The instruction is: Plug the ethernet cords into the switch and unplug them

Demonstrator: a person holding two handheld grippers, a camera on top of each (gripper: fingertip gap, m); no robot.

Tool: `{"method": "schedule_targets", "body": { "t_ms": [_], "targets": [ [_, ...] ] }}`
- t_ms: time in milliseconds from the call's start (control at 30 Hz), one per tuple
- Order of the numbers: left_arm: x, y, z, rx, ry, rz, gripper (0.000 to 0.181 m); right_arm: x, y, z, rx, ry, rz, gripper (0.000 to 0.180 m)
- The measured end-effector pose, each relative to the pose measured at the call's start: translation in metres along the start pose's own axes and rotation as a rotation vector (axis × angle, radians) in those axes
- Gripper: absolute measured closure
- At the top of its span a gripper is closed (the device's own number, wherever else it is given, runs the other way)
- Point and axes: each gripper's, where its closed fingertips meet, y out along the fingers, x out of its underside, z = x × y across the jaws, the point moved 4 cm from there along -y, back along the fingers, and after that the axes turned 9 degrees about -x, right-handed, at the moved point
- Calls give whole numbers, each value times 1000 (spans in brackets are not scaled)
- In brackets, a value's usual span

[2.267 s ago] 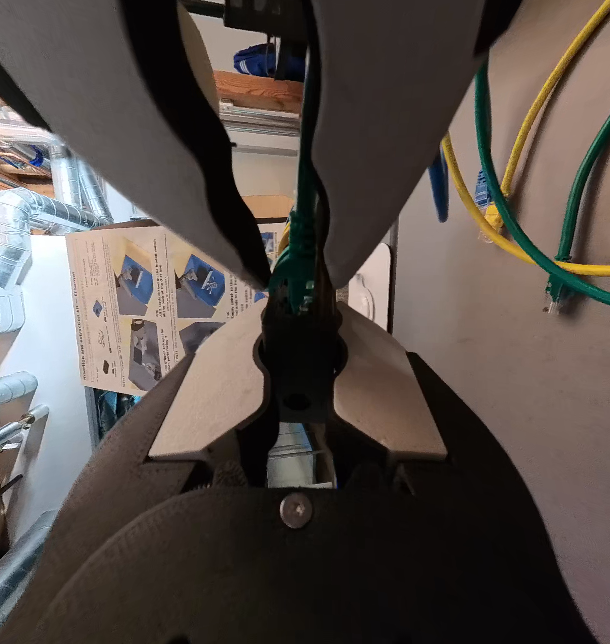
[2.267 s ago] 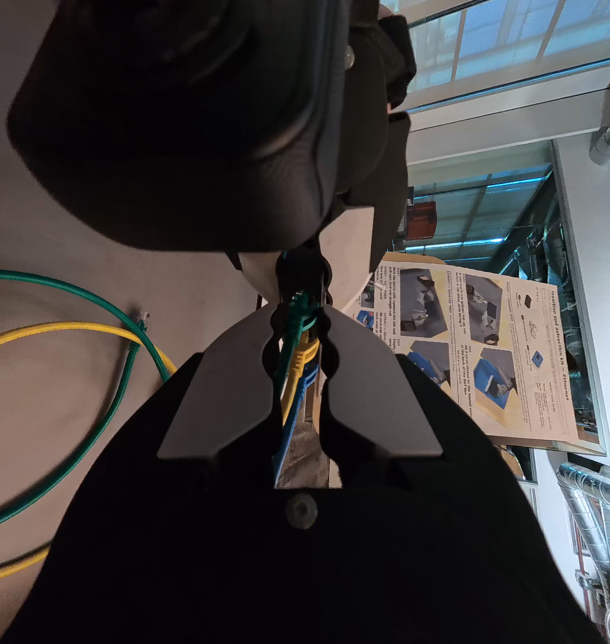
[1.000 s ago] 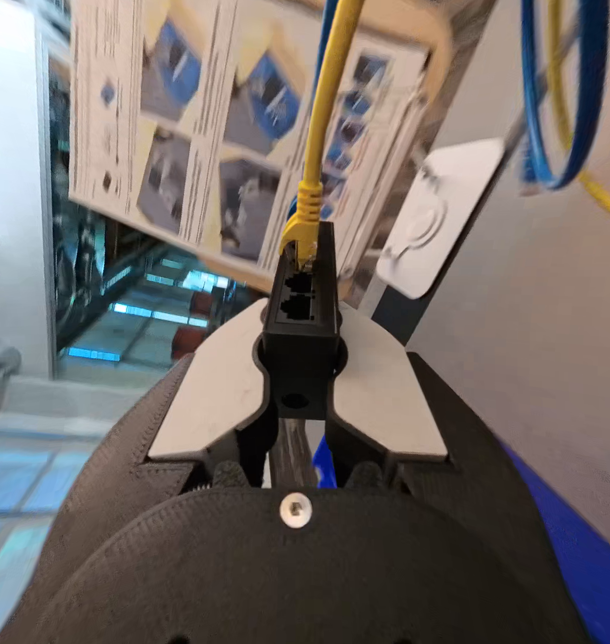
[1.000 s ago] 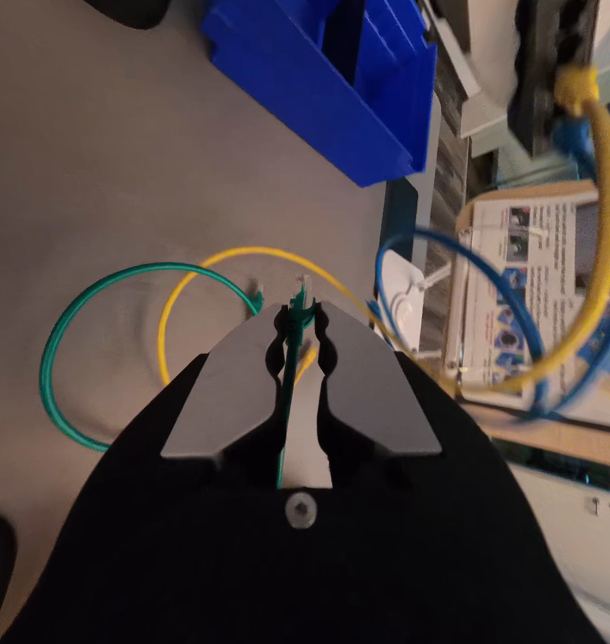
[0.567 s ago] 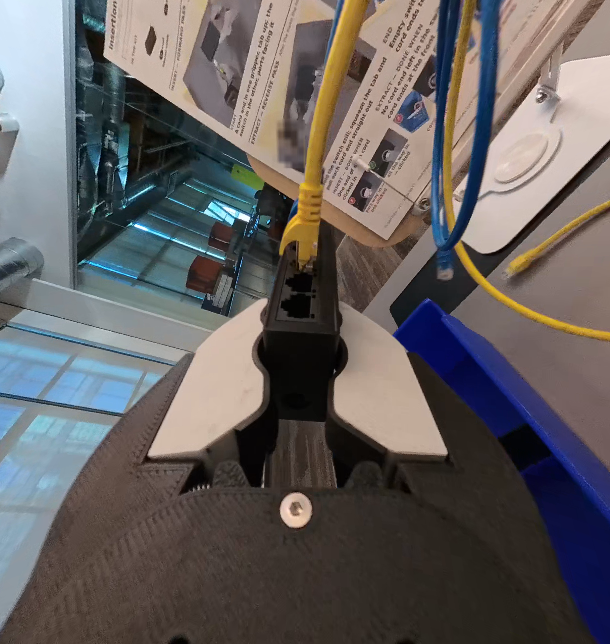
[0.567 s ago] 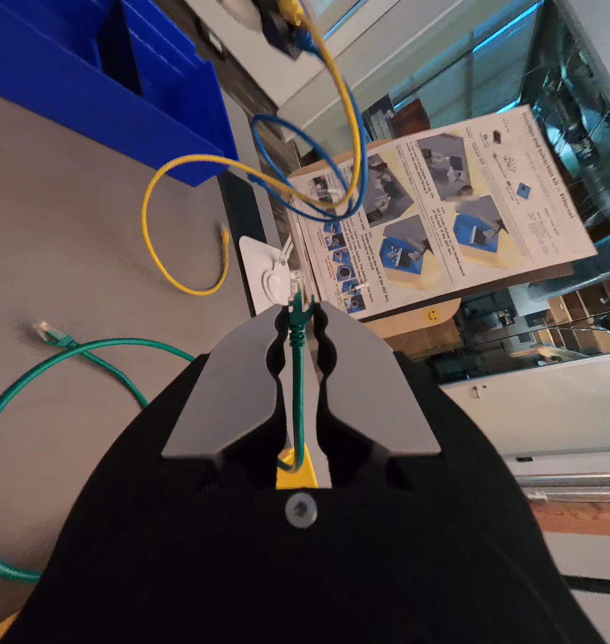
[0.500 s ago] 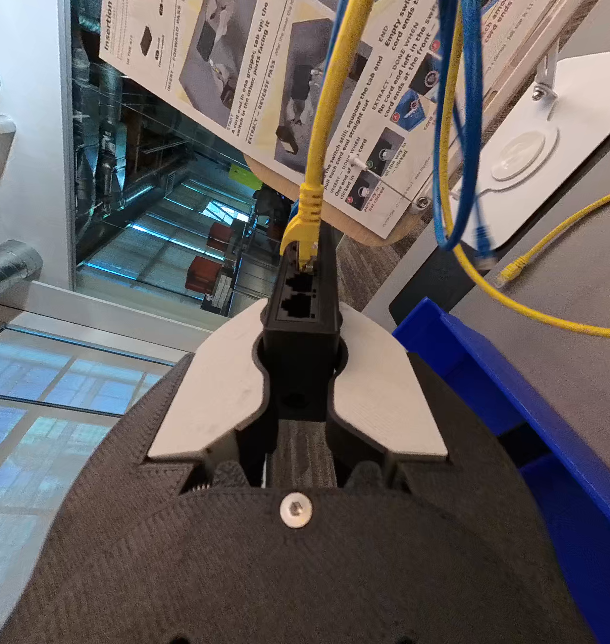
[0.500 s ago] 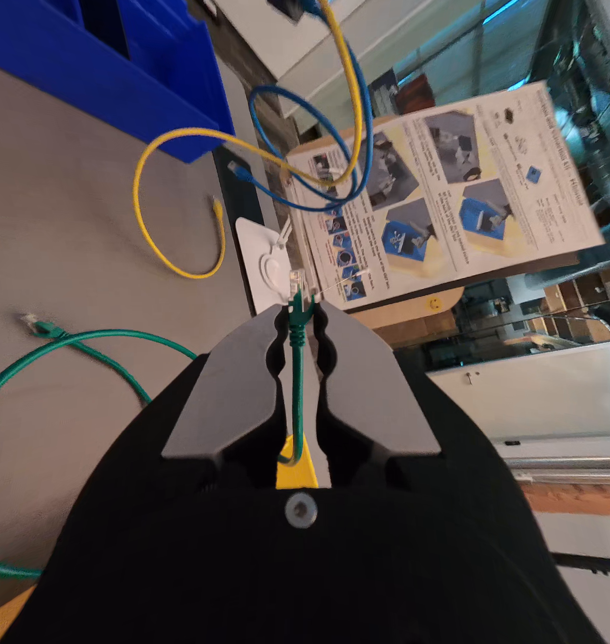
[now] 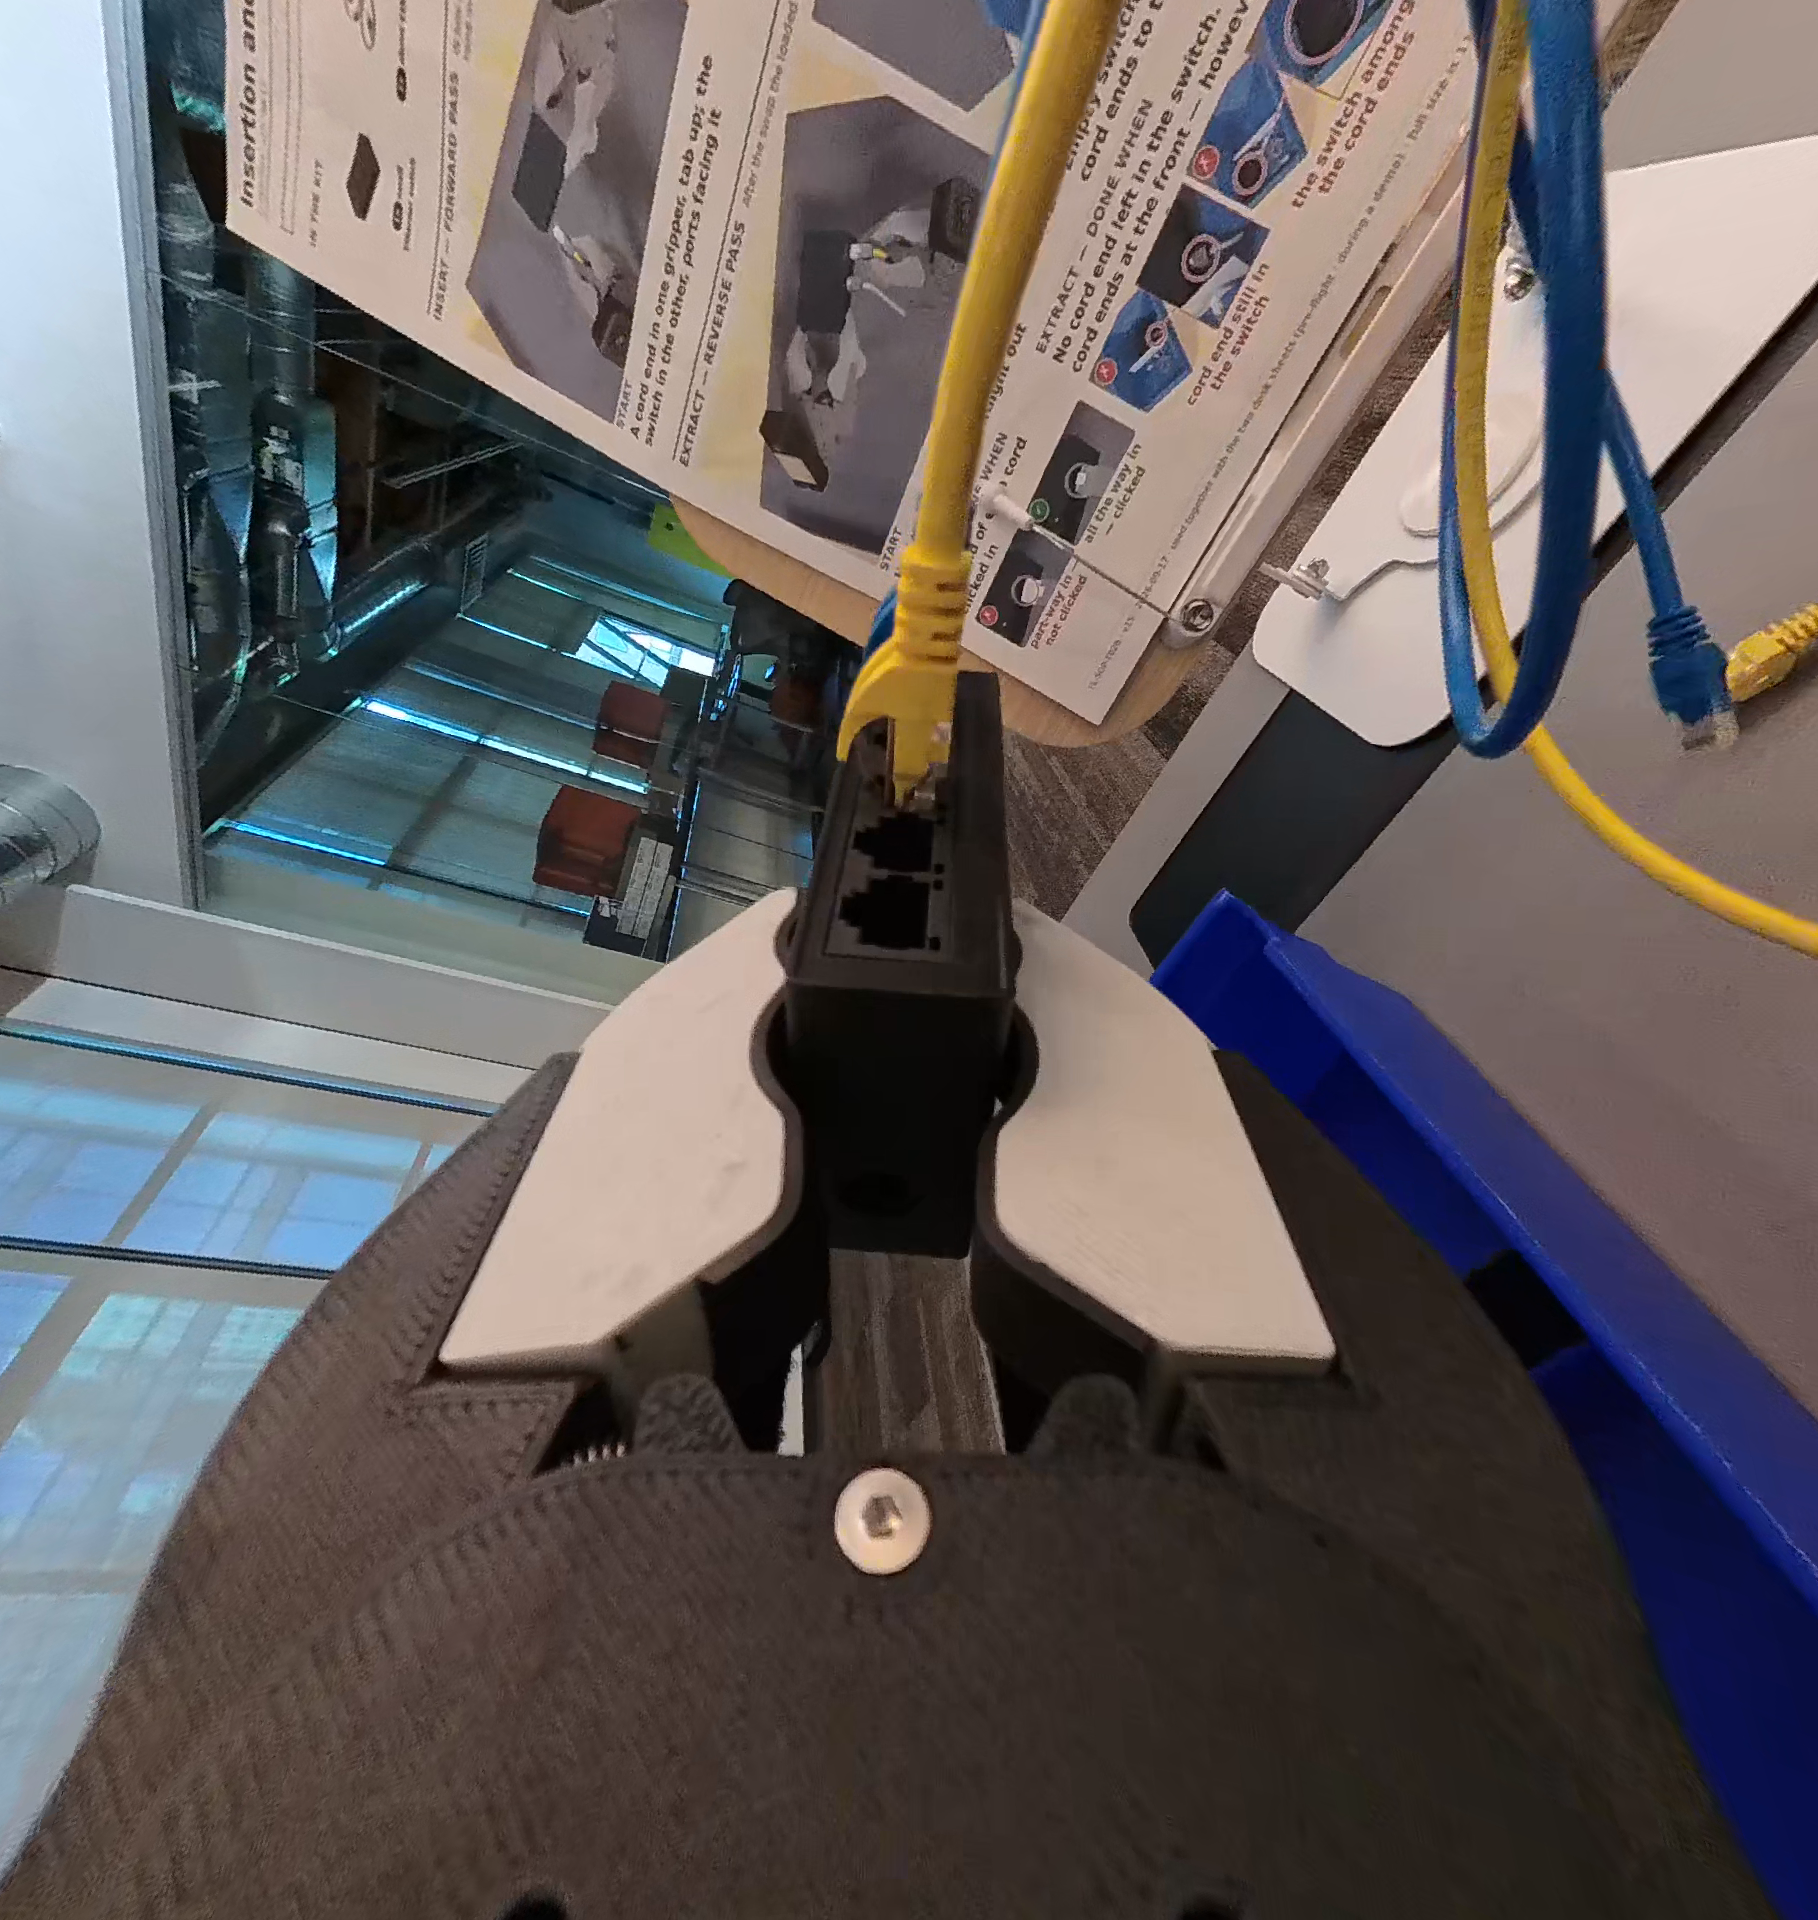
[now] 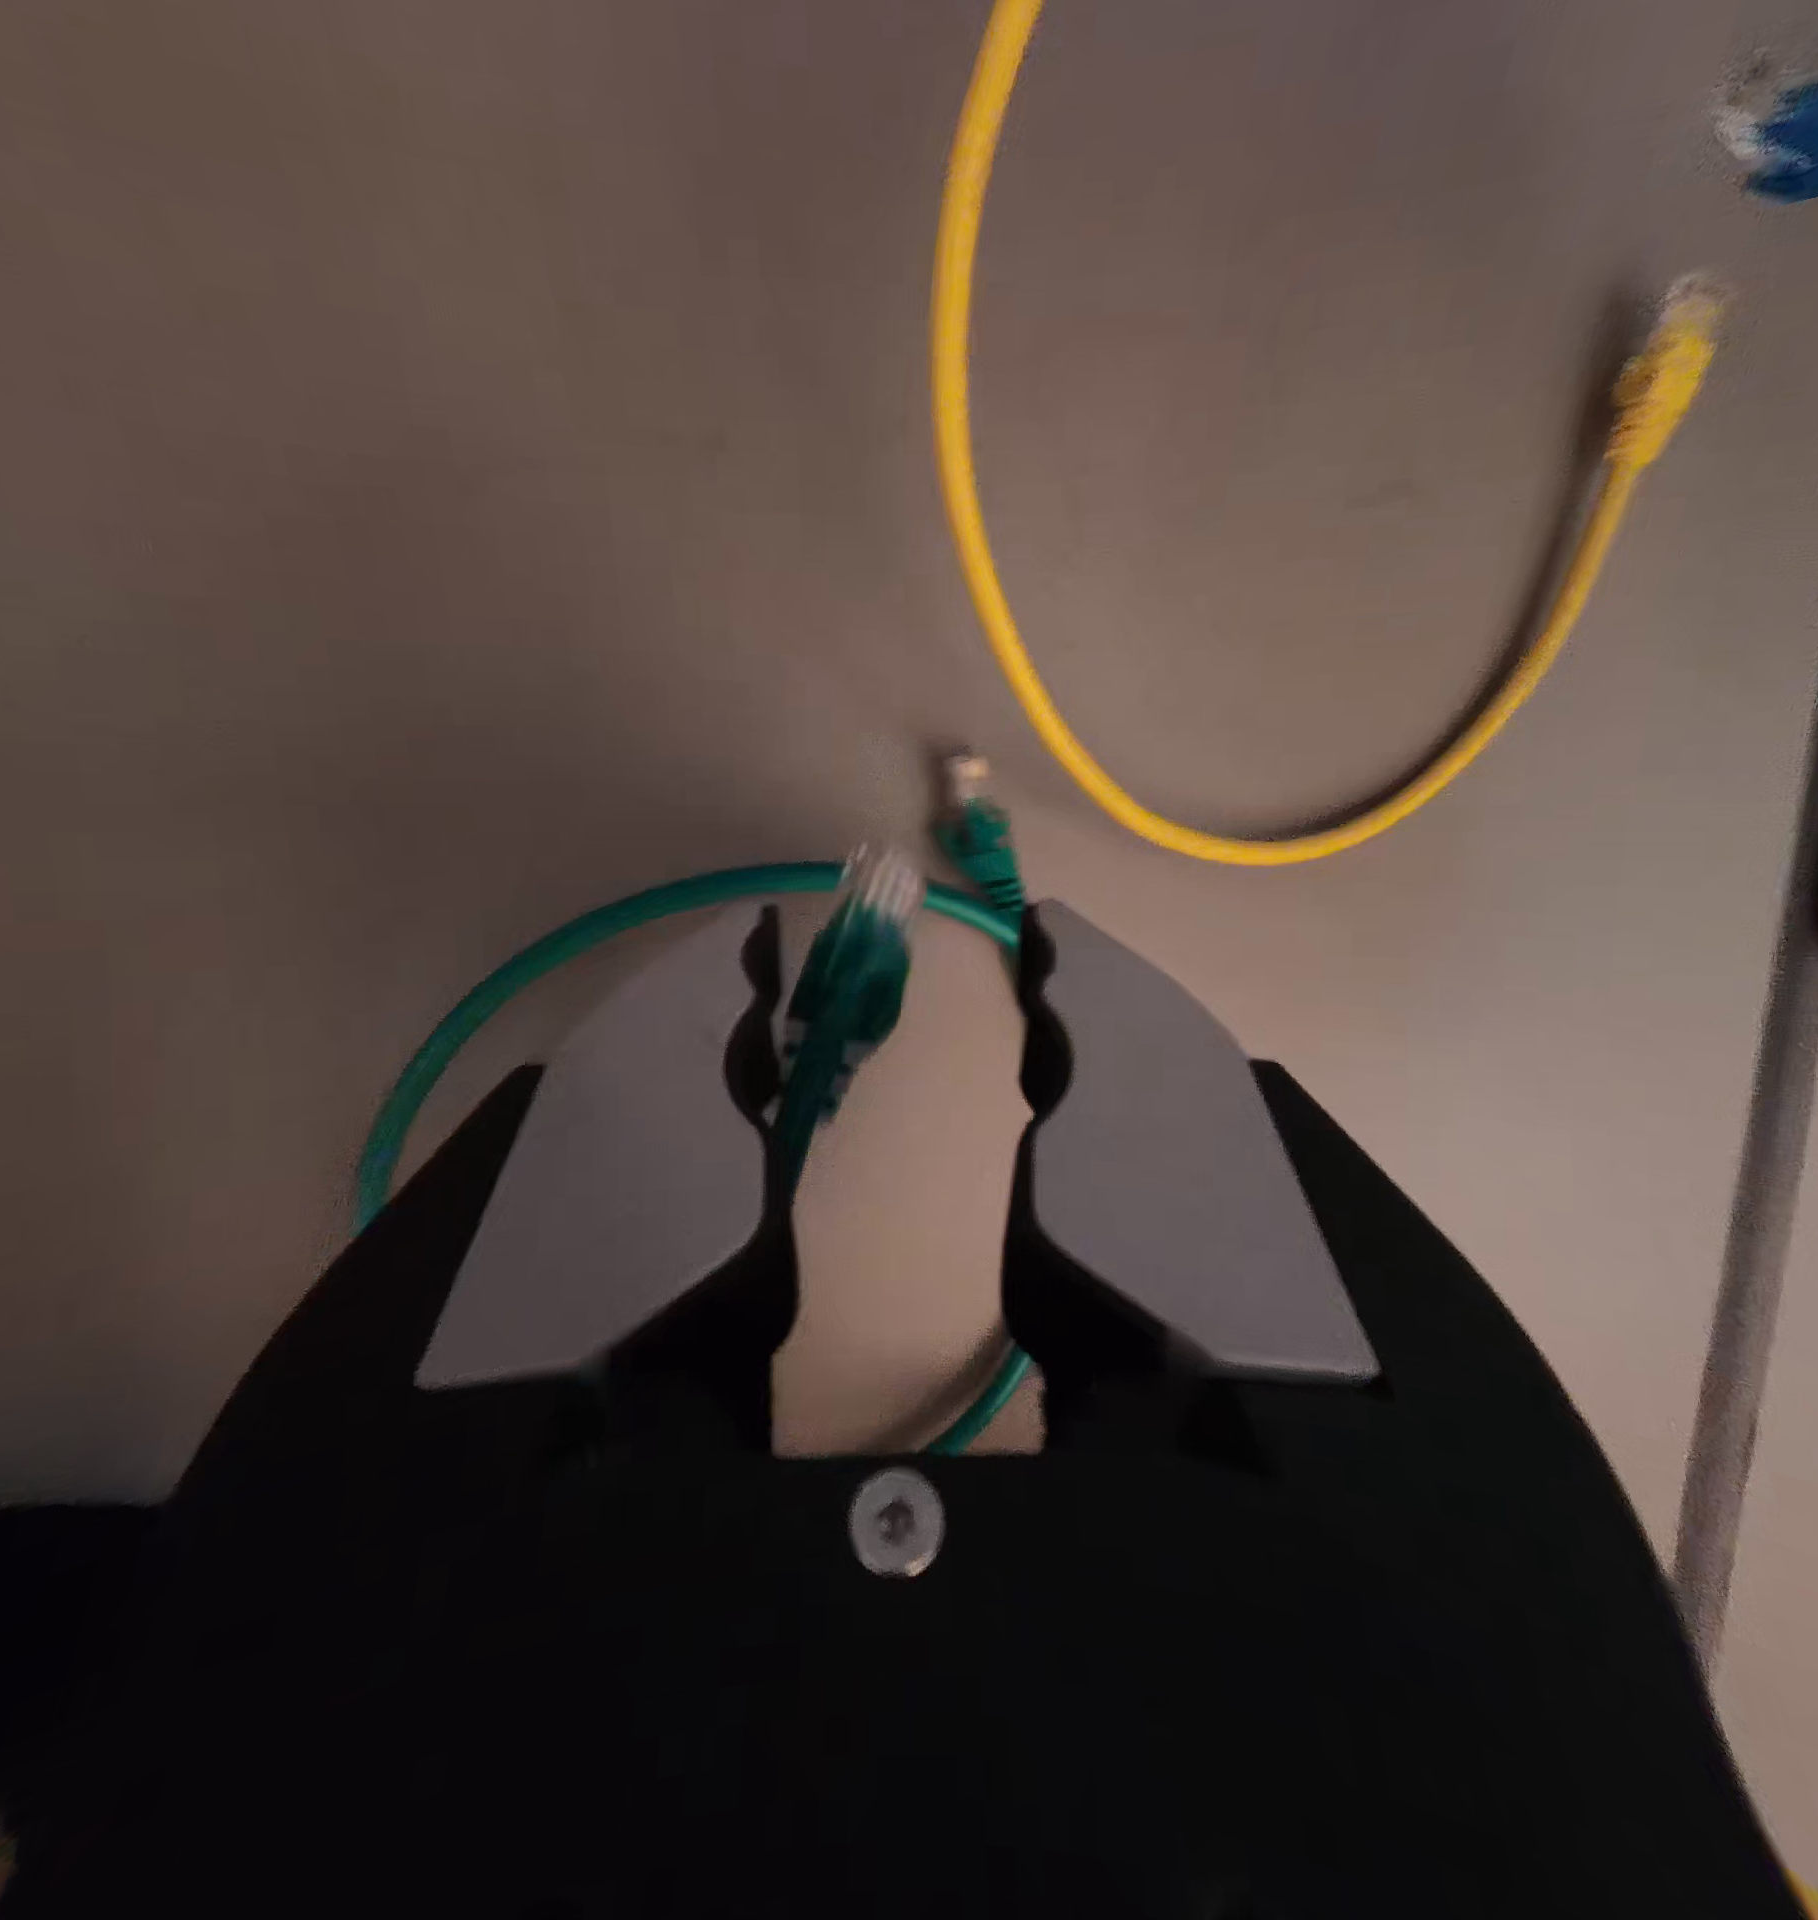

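Observation:
My left gripper is shut on the black switch and holds it up off the table. A yellow cord is plugged into the switch's far port by its yellow plug; the two nearer ports are empty. A blue cord hangs at the right. My right gripper is open above the grey table. The green cord's plug is blurred and loose between the fingers, against the left finger. Its other plug lies on the table.
A blue bin is close on the right of my left gripper. An instruction sheet on a board stands behind, on a white base plate. The yellow cord's loop and its free plug lie on the table. There is about 35 cm between the tips of the two grippers.
My right gripper has swung down toward the table and opened, letting go of the green plug. My left gripper still holds the switch with the yellow cord in it.

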Motion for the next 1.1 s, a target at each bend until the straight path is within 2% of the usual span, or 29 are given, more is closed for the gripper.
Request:
{"method": "schedule_targets", "body": {
  "t_ms": [67, 200, 300, 333, 400, 467, 567, 733, 767, 867, 967, 1100],
  "targets": [
    [1, 0, -1, 2, -3, -2, 152, -4, -4, -16, -110, -6, 24, 132],
    [1, -1, -2, 3, -8, 1, 152, -31, -43, -27, -125, -58, 276, 132],
    [0, -2, -2, 2, -6, 3, 151, -45, -75, -19, -42, -84, 522, 131],
    [0, -2, -2, 2, -5, 4, 151, -43, -81, -4, 51, -32, 573, 135],
    [0, -2, -3, -1, -1, 6, 151, -17, -67, 25, 181, 89, 454, 142],
    [0, -2, -3, 0, -2, 6, 152, 16, -29, 32, 133, 142, 174, 141],
    [2, -2, -5, -2, -5, 2, 151, 37, 4, 38, 141, 185, -60, 141],
    [2, -1, -5, -1, -4, 2, 151, 34, 30, 39, 120, 225, -132, 144],
    [2, -1, -4, 2, -2, 2, 151, 32, 30, 41, 118, 250, -88, 142],
    [-1, -1, -1, 6, 12, 6, 151, 35, 35, 42, 18, 401, -2, 157],
    [-2, -1, 0, 6, 18, 7, 151, 38, 32, 43, 40, 335, -60, 171],
    [3, -2, -7, -11, 4, -6, 151, 17, 1, 45, 143, 299, 17, 173]
  ]
}}
